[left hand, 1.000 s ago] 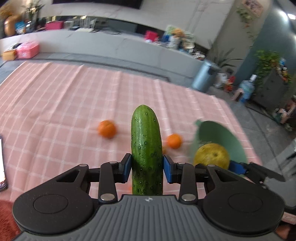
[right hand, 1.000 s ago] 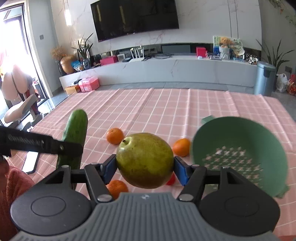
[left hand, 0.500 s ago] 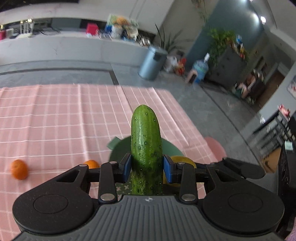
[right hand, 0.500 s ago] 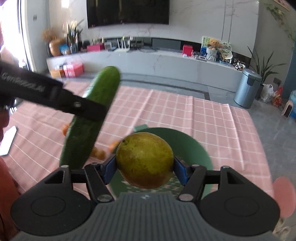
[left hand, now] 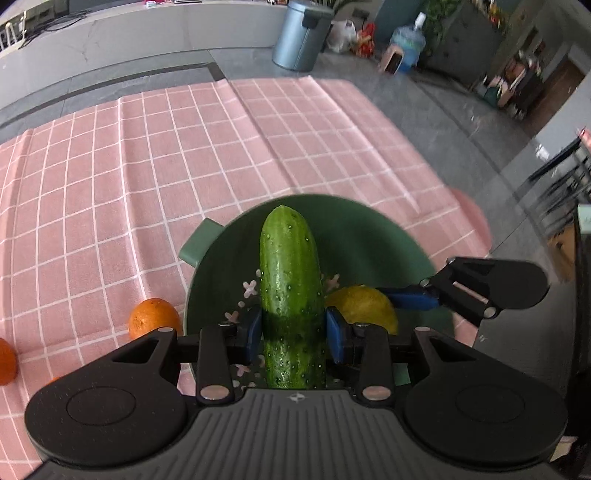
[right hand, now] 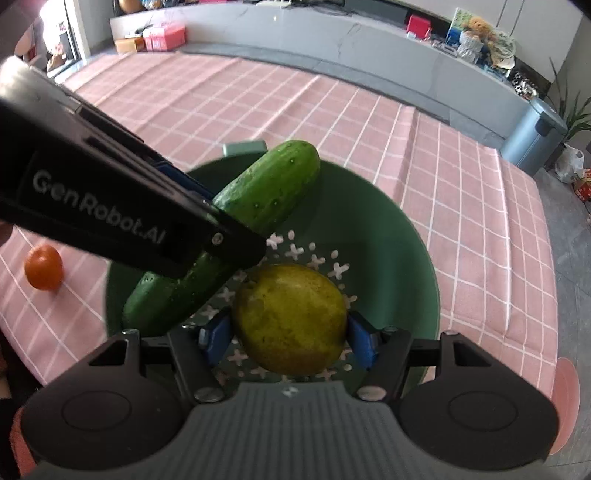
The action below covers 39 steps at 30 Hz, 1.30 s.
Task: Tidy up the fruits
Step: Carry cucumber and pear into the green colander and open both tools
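Observation:
My left gripper point(left hand: 293, 334) is shut on a green cucumber point(left hand: 290, 280), held over the green colander point(left hand: 369, 229). In the right wrist view the same cucumber point(right hand: 269, 192) slants across the colander point(right hand: 388, 221), with the left gripper's body crossing in front of it. My right gripper point(right hand: 290, 341) is shut on a yellow-green pear point(right hand: 291, 317), low inside the bowl above its perforated bottom. The pear point(left hand: 364, 306) shows beside the cucumber in the left wrist view, with one right finger point(left hand: 410, 299) against it.
A pink checked tablecloth point(left hand: 147, 166) covers the table. Oranges point(left hand: 153, 317) lie left of the colander, one more at the left edge point(left hand: 5, 362), and one point(right hand: 44, 267) in the right wrist view. The table's right edge is close behind the colander; a grey bin point(left hand: 301, 33) stands on the floor.
Both grippers swung right and down from over the oranges to above the colander. The cucumber and pear stayed gripped and now hang inside the bowl's rim.

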Each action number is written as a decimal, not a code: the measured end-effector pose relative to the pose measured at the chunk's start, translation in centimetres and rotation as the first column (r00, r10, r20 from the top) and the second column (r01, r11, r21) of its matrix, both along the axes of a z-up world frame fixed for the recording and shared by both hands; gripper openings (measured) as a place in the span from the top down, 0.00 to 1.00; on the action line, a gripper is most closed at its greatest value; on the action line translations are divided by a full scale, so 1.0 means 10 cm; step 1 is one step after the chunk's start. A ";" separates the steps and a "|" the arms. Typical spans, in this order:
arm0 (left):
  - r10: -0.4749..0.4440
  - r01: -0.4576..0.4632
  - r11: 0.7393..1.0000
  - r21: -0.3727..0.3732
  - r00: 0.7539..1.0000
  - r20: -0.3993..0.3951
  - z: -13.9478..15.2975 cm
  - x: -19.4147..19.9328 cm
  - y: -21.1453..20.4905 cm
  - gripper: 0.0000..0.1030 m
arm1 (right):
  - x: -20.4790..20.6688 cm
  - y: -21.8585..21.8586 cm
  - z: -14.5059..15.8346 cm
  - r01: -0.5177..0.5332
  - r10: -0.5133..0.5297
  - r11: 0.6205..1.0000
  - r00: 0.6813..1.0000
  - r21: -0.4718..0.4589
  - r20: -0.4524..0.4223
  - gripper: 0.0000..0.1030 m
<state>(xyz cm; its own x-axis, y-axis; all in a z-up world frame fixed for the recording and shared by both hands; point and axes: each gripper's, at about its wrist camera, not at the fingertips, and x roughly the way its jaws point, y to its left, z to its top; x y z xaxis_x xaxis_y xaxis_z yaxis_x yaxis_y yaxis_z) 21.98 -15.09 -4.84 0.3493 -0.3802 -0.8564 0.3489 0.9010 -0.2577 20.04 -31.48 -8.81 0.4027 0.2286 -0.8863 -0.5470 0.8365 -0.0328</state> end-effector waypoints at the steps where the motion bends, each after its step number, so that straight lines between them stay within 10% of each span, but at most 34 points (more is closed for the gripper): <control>1: -0.005 0.005 1.000 0.008 1.000 -0.002 -0.03 0.00 -0.02 0.61 | 0.02 -0.01 -0.02 0.002 -0.002 1.000 1.000 -0.002 -0.008 0.40; 15: -0.015 0.013 0.995 0.094 1.000 0.022 -0.15 0.01 -0.12 0.54 | 0.12 0.06 -0.09 -0.027 0.027 0.997 1.000 -0.069 -0.002 0.39; 26: 0.037 -0.040 0.999 0.016 0.982 0.187 0.42 -0.40 0.25 0.41 | -0.17 0.13 0.33 0.032 -0.008 0.987 0.989 -0.155 0.149 0.25; 39: 0.176 -0.156 0.983 -0.091 0.942 0.287 0.95 -1.08 1.37 0.41 | -1.05 0.51 0.94 0.199 -0.279 0.939 0.917 0.281 0.284 0.27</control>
<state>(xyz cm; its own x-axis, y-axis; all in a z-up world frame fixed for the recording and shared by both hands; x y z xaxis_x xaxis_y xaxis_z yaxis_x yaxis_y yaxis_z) 11.15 -1.36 4.71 0.6439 -0.3473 -0.6817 0.2645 0.9371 -0.2276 9.53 -26.33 0.56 0.7204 0.2805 -0.6343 -0.3239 0.9448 0.0499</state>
